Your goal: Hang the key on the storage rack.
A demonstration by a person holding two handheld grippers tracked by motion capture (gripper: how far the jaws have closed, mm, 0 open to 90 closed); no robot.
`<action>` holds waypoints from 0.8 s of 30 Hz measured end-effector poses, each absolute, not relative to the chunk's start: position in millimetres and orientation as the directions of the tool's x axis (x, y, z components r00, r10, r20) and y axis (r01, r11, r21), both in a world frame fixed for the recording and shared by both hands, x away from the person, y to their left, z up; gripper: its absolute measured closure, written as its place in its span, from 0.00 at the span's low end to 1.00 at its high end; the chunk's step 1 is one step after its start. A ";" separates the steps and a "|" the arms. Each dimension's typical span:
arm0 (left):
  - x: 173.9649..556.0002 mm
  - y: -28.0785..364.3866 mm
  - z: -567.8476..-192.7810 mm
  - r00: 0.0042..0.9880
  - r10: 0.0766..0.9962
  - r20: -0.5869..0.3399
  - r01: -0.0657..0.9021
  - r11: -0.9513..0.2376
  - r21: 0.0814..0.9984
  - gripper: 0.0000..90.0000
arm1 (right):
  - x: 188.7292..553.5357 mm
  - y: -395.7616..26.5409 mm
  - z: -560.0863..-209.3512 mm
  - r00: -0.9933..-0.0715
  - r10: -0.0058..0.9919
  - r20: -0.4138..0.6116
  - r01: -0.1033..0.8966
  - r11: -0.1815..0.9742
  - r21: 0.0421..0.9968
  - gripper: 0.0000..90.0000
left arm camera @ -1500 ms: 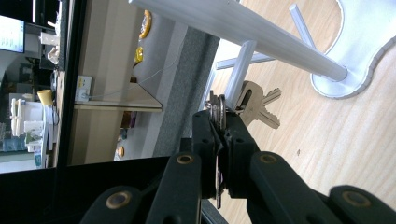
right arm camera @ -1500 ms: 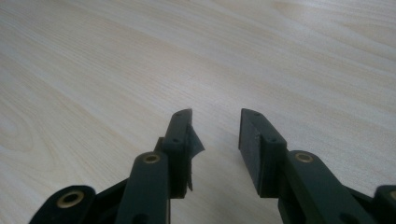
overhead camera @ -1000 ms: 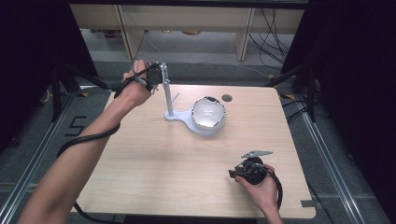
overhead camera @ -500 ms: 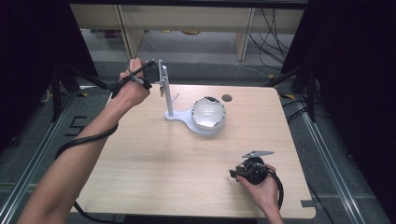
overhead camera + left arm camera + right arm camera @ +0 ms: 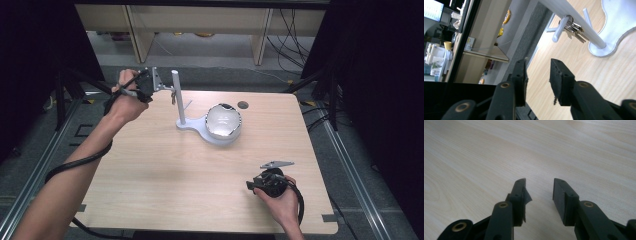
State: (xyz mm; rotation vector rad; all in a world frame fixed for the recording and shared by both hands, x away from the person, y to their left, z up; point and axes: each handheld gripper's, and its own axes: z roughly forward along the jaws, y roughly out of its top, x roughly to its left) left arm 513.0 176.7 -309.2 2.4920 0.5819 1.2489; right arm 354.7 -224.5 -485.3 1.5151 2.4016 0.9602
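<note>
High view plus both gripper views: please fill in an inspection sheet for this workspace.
Surface: pale wooden table, no marks seen.
Job's things: bunch of keys hanging on a peg of the white stand.
Clutter: shiny dome on the stand's base; dark round spot near the far edge.
Grippers: left claw beside the post, jaws just been opening, nothing between them; right claw open low over the table, nothing between its jaws.
Cables: left cable trails by the forearm; right cable loops by the hand.
Surroundings: wooden furniture legs and floor wires beyond the table.
</note>
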 end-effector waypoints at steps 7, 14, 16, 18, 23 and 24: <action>496.4 192.1 -325.6 0.540 0.554 0.634 0.244 -0.824 0.512 0.60 | 354.9 -226.3 -485.8 -0.477 0.855 0.203 0.758 0.283 0.588 0.70; 480.2 208.0 -347.9 0.540 0.592 0.597 0.266 -0.794 0.547 0.55 | 354.5 -227.7 -486.3 -0.467 0.861 0.202 0.761 0.275 0.588 0.69; 473.4 215.0 -358.5 0.545 0.611 0.574 0.285 -0.779 0.558 0.54 | 354.9 -229.0 -487.5 -0.476 0.861 0.182 0.742 0.282 0.608 0.69; 469.0 219.1 -366.6 0.538 0.631 0.559 0.293 -0.762 0.578 0.53 | 352.6 -227.7 -486.2 -0.443 0.870 0.218 0.775 0.249 0.581 0.68; 457.3 229.5 -384.7 0.534 0.663 0.525 0.318 -0.733 0.602 0.51 | 355.5 -228.2 -492.7 -0.468 0.858 0.211 0.728 0.239 0.643 0.68; 454.7 232.0 -387.0 0.537 0.659 0.528 0.324 -0.738 0.592 0.51 | 355.5 -228.2 -492.6 -0.468 0.858 0.212 0.729 0.239 0.642 0.68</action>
